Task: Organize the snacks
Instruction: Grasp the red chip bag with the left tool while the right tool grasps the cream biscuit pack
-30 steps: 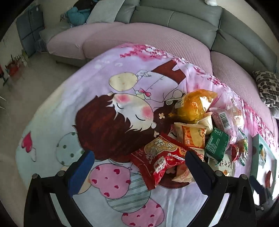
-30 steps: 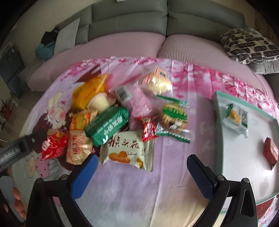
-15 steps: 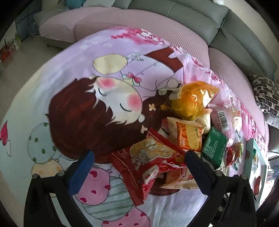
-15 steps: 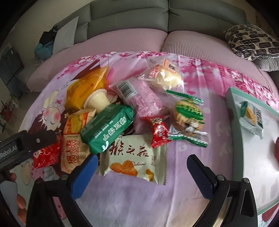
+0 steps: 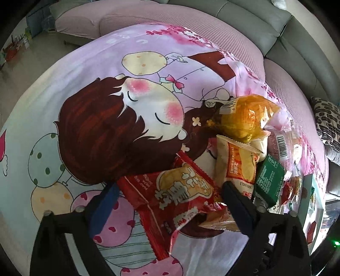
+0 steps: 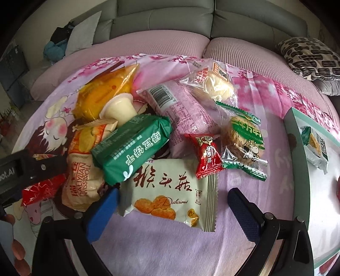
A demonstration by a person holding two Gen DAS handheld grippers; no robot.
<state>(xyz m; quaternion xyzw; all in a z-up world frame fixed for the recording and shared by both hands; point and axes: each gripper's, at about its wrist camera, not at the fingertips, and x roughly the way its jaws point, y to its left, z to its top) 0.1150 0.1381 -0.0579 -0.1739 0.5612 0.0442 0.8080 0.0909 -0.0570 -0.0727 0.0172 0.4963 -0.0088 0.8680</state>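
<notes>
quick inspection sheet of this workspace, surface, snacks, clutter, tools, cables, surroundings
surface: cartoon-print pink cloth spread over the table.
job's things: snack pile in the middle of the cloth, including red packet, green packet, cream biscuit packet, orange bag, pink packet; green-rimmed tray at right holds a small packet.
clutter: nothing seen apart from the snacks.
grippers: left tool open, straddling the red packet; right tool open, straddling the cream biscuit packet.
cables: nothing seen.
surroundings: grey sofa with pink seat cover behind; patterned cushion at right.
</notes>
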